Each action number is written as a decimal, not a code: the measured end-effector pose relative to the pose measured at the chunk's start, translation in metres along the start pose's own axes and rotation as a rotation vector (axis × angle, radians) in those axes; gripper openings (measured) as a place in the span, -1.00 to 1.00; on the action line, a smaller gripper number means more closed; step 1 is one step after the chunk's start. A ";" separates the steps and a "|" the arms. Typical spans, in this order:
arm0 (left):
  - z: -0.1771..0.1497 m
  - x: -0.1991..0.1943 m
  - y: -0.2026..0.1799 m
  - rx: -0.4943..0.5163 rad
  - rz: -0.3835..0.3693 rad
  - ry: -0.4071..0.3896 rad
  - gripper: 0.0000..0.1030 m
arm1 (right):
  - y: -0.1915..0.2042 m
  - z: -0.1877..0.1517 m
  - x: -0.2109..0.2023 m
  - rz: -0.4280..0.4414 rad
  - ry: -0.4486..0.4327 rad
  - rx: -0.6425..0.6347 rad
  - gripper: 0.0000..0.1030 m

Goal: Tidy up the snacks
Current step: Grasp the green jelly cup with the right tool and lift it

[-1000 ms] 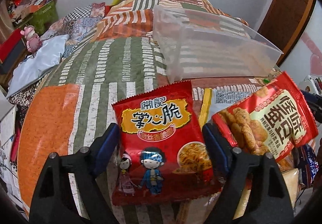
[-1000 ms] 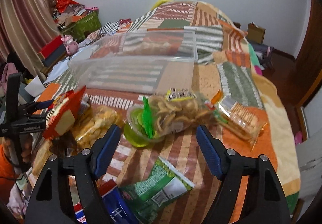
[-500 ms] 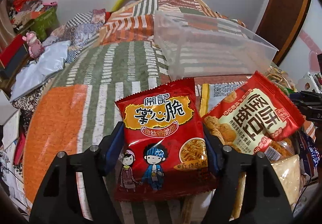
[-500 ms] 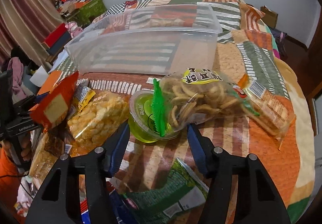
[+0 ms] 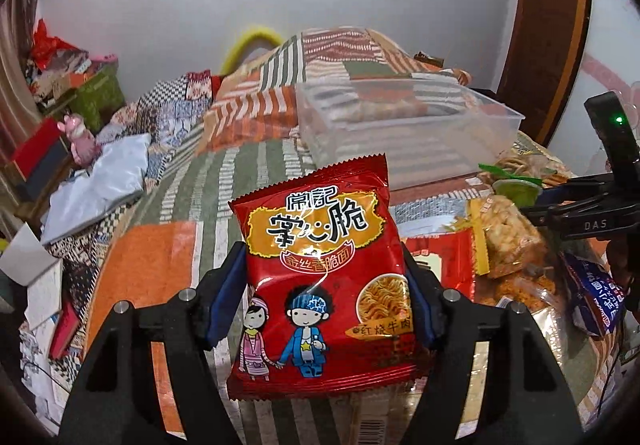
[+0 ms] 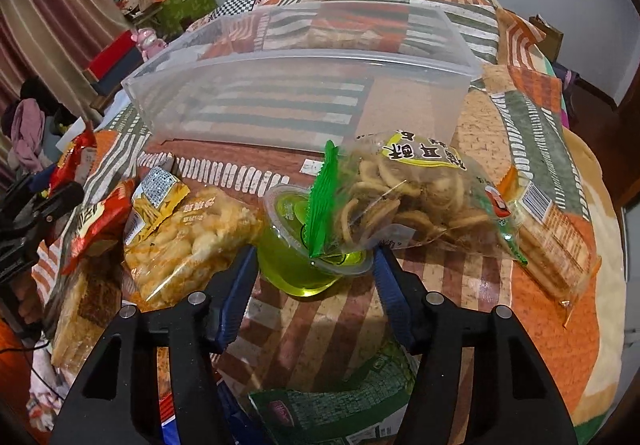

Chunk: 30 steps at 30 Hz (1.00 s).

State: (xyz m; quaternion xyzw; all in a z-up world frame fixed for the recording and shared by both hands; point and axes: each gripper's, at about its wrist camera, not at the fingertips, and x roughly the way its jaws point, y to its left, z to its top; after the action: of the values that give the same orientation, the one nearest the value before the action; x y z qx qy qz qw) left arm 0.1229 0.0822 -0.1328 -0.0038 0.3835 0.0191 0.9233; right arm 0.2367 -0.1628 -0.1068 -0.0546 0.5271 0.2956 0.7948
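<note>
My left gripper (image 5: pixel 322 297) is shut on a red noodle snack packet (image 5: pixel 320 277) and holds it up above the bed. A clear plastic bin (image 5: pixel 404 125) stands beyond it; it also shows in the right wrist view (image 6: pixel 304 93). My right gripper (image 6: pixel 314 281) is open, its fingers on either side of a green jelly cup (image 6: pixel 308 245). A clear bag of ring biscuits (image 6: pixel 408 201) with a green edge leans on the cup.
Around the cup lie a bag of yellow puffs (image 6: pixel 188 241), a cracker pack (image 6: pixel 548 233), a red packet (image 6: pixel 100 221) and a green packet (image 6: pixel 344 401). The patchwork bedspread (image 5: pixel 168 253) stretches left. Boxes and clutter (image 5: pixel 68 85) line the far left wall.
My left gripper closed on the red noodle packet and lifted it. My right gripper moved forward and down until its fingers flank the green jelly cup.
</note>
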 end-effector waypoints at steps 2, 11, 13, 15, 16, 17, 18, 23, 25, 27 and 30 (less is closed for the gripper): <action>0.001 -0.003 -0.003 0.008 0.004 -0.012 0.35 | 0.001 -0.001 -0.001 -0.001 -0.009 -0.003 0.08; 0.005 -0.021 -0.006 0.004 0.009 -0.053 0.35 | 0.014 -0.010 -0.023 -0.033 -0.090 -0.056 0.07; 0.008 -0.027 -0.007 0.002 0.010 -0.066 0.35 | 0.016 -0.013 -0.030 -0.038 -0.111 -0.066 0.07; 0.011 -0.032 -0.007 -0.002 0.007 -0.077 0.35 | 0.018 -0.014 -0.036 -0.037 -0.124 -0.069 0.07; 0.011 -0.034 -0.008 -0.004 0.004 -0.081 0.35 | 0.019 -0.014 -0.041 -0.031 -0.137 -0.069 0.07; 0.014 -0.036 -0.008 -0.008 0.000 -0.087 0.35 | 0.020 -0.014 -0.044 -0.028 -0.144 -0.069 0.07; 0.016 -0.039 -0.008 -0.012 -0.004 -0.092 0.35 | 0.022 -0.014 -0.049 -0.025 -0.155 -0.070 0.07; 0.034 -0.046 -0.010 -0.021 -0.014 -0.127 0.35 | 0.031 -0.005 -0.076 -0.019 -0.239 -0.095 -0.21; 0.041 -0.046 -0.011 -0.024 -0.023 -0.136 0.35 | 0.031 0.002 -0.084 -0.024 -0.262 -0.098 -0.74; 0.051 -0.045 -0.013 -0.028 -0.036 -0.142 0.35 | 0.028 0.010 -0.089 -0.010 -0.274 -0.086 -0.82; 0.057 -0.041 -0.013 -0.035 -0.038 -0.139 0.35 | 0.026 0.015 -0.083 -0.024 -0.244 -0.088 -0.79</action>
State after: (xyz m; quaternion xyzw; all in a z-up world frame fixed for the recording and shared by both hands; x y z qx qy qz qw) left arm 0.1348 0.0694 -0.0639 -0.0258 0.3180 0.0084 0.9477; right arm 0.2125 -0.1696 -0.0217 -0.0592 0.4123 0.3131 0.8535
